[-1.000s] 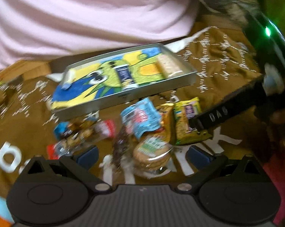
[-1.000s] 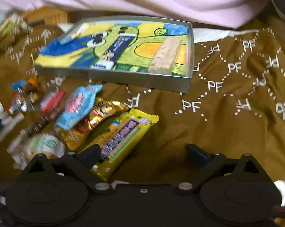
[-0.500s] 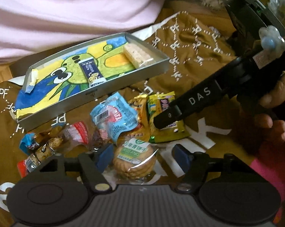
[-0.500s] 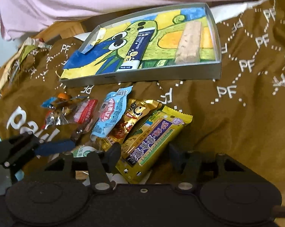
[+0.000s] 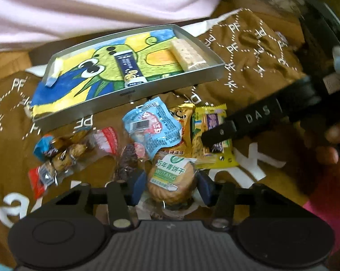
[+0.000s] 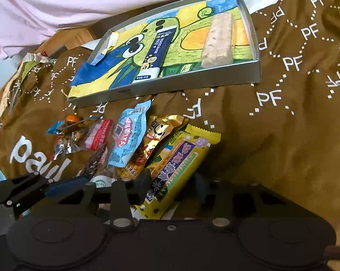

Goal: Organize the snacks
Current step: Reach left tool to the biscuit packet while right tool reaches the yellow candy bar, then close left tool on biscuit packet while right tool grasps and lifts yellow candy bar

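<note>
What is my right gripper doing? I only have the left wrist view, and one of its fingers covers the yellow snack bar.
Observer: In the right wrist view, the yellow snack bar lies between the right gripper's fingers. They are closing, and a gap still shows on the bar's right side.
Operator: Where along the bar are they?
Observer: Near its close end. A short stretch of wrapper sticks out past the fingers toward the camera.
Operator: Anything in the pile I can't see?
Observer: A small orange round piece sits at the far edge of the clear-wrapped sweets.
</note>
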Demonstrator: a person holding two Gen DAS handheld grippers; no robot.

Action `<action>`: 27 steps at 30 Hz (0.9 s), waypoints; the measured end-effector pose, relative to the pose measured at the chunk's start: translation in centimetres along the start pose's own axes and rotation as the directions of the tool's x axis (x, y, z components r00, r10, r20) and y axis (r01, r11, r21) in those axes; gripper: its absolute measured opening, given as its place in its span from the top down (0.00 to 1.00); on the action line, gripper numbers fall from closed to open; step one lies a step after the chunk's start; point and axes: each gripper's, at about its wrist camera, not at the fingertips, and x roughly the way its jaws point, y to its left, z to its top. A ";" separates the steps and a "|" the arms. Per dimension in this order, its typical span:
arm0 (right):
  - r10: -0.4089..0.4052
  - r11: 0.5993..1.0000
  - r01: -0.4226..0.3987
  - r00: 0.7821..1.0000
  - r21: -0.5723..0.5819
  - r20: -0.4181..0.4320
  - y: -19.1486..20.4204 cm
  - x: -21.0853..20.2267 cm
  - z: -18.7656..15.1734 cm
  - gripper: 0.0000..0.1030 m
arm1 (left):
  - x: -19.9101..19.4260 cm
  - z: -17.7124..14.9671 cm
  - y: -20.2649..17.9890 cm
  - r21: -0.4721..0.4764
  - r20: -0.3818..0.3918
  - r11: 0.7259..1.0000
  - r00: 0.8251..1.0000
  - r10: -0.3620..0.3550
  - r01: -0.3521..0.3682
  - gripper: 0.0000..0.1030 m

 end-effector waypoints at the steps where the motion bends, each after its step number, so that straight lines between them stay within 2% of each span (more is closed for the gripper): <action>1: 0.003 1.000 -0.003 1.000 0.004 -0.012 0.0 -0.1 0.0 0.56 | -0.1 0.1 0.1 -0.018 -0.007 1.000 1.000 -0.002 0.002 0.48; 6: 0.019 0.999 -0.021 0.998 -0.030 -0.051 0.2 -0.4 -0.3 0.49 | -0.5 0.1 0.9 -0.111 -0.017 0.994 1.000 -0.009 0.007 0.48; 8: 0.052 0.999 -0.051 0.998 0.016 -0.042 -0.4 0.3 -0.3 0.45 | -0.5 0.1 1.2 -0.145 -0.014 0.989 1.000 -0.012 0.010 0.48; 10: 0.117 0.987 -0.117 0.993 0.107 -0.001 -1.4 1.1 -0.2 0.36 | -0.4 0.0 1.6 -0.177 -0.005 0.984 1.000 -0.020 0.019 0.48; 11: 0.129 0.982 -0.130 0.992 0.136 0.015 -1.7 1.1 -0.2 0.36 | -0.4 -0.1 1.8 -0.192 -0.001 0.981 1.000 -0.024 0.023 0.48; 12: 0.128 0.980 -0.129 0.992 0.149 0.021 -1.8 1.1 -0.1 0.41 | -0.5 -0.1 1.9 -0.201 0.005 0.979 1.000 -0.025 0.026 0.48; 13: 0.116 0.981 -0.118 0.993 0.152 0.023 -1.9 1.0 -0.1 0.56 | -0.6 -0.2 2.0 -0.209 0.011 0.978 1.000 -0.026 0.028 0.48; 14: 0.104 0.982 -0.107 0.994 0.157 0.023 -2.0 0.8 -0.1 0.62 | -0.7 -0.2 2.1 -0.213 0.015 0.977 1.000 -0.026 0.029 0.48; 16: 0.123 0.973 -0.126 0.992 0.194 0.028 -2.5 0.6 -0.2 0.69 | -0.9 -0.3 2.0 -0.217 0.018 0.976 1.000 -0.024 0.027 0.49; 19: 0.146 0.964 -0.151 0.988 0.220 0.038 -2.7 0.3 -0.1 0.72 | -0.9 -0.2 1.9 -0.217 0.016 0.976 1.000 -0.018 0.021 0.49; 22: 0.157 0.964 -0.159 0.987 0.212 0.028 -2.8 1.0 -0.2 0.61 | -0.8 -0.3 1.8 -0.226 0.018 0.974 1.000 -0.015 0.019 0.49; 24: 0.152 0.972 -0.156 0.988 0.174 0.032 -2.3 1.2 -0.3 0.58 | -0.7 -0.2 1.9 -0.234 0.015 0.972 1.000 -0.015 0.018 0.49; 26: 0.146 0.975 -0.151 0.988 0.162 0.040 -2.1 1.2 -0.5 0.58 | -0.8 -0.2 1.9 -0.241 0.016 0.970 1.000 -0.011 0.015 0.49; 27: 0.138 0.975 -0.145 0.989 0.170 0.049 -2.1 1.2 -0.6 0.63 | -0.8 -0.2 1.8 -0.239 0.018 0.971 1.000 -0.007 0.011 0.49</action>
